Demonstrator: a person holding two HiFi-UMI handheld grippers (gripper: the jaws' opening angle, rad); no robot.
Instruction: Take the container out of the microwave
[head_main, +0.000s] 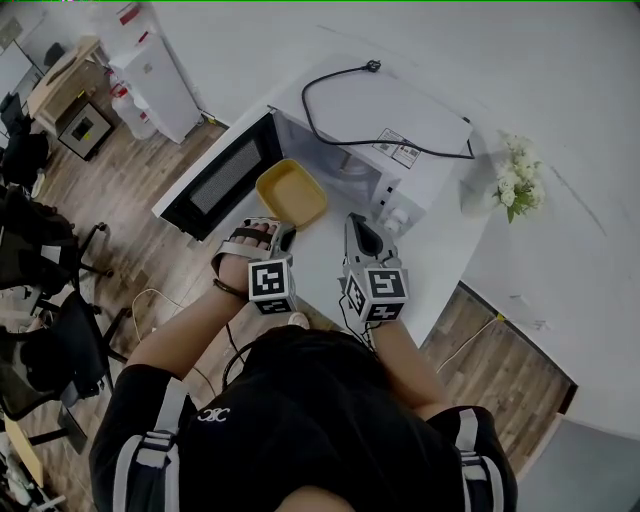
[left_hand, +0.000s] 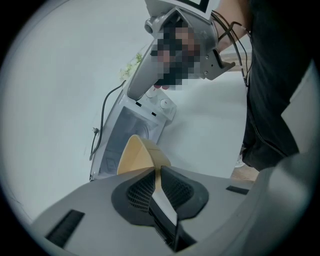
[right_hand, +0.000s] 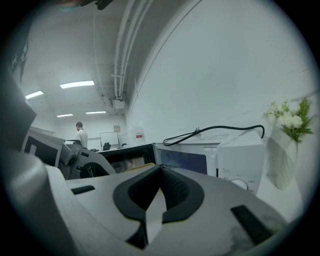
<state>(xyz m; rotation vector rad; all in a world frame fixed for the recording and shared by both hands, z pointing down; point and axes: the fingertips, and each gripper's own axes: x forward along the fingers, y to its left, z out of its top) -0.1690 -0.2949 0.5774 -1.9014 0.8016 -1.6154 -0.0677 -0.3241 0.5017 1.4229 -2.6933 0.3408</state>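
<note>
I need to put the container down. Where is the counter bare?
Bare counter lies before the microwave, between the left gripper holding the container and the right gripper, and toward the vase. Crowded: cord on the microwave's top, open door at left.

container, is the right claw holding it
No, the right claw is shut on nothing; the left claw pinches the container by its rim.

1. Head view — steeply down on the microwave (head_main: 400, 110) from well above.
2. Left gripper view: close, tilted, facing its open front.
3. Right gripper view — low, level, near; all three share the microwave.
</note>
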